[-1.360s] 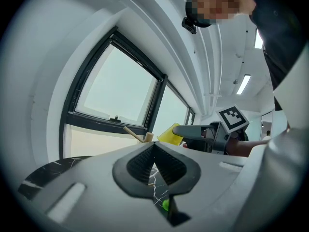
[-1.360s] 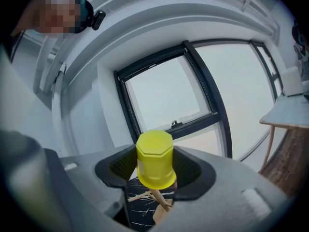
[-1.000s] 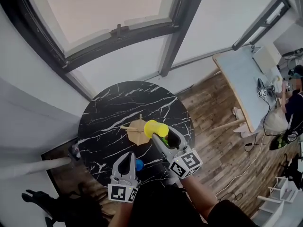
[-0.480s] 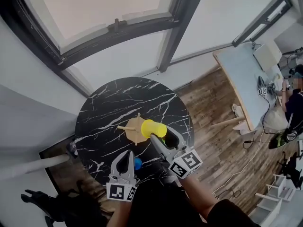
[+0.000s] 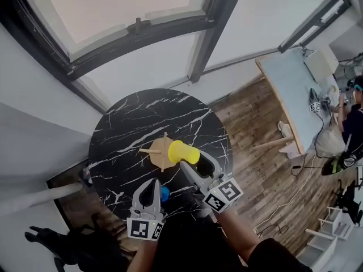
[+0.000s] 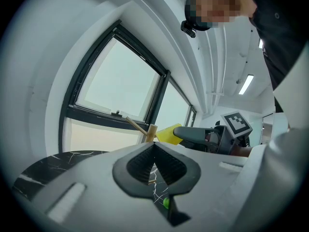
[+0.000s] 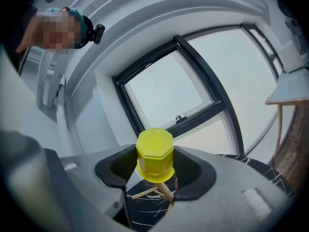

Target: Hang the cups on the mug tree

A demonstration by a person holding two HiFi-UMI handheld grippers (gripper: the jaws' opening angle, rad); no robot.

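A wooden mug tree (image 5: 159, 152) stands near the middle of a round black marble table (image 5: 136, 118). My right gripper (image 5: 191, 160) is shut on a yellow cup (image 5: 182, 152), held on its side just right of the tree's top. In the right gripper view the yellow cup (image 7: 155, 153) sits between both pads, with the tree (image 7: 161, 191) below and beyond it. My left gripper (image 5: 152, 182) is shut and empty at the table's near edge. A blue cup (image 5: 165, 195) lies just right of it. The left gripper view shows the tree (image 6: 151, 131) and the yellow cup (image 6: 167, 134) ahead.
A large window (image 5: 130, 16) rises behind the table. On the wooden floor (image 5: 266, 152) to the right stands a light worktable (image 5: 292, 95), with a person (image 5: 353, 112) beyond it. A small green thing (image 6: 166, 203) shows low in the left gripper view.
The head view has shifted slightly. The yellow cup stays in my right gripper beside the tree's top, and the left gripper has not moved.
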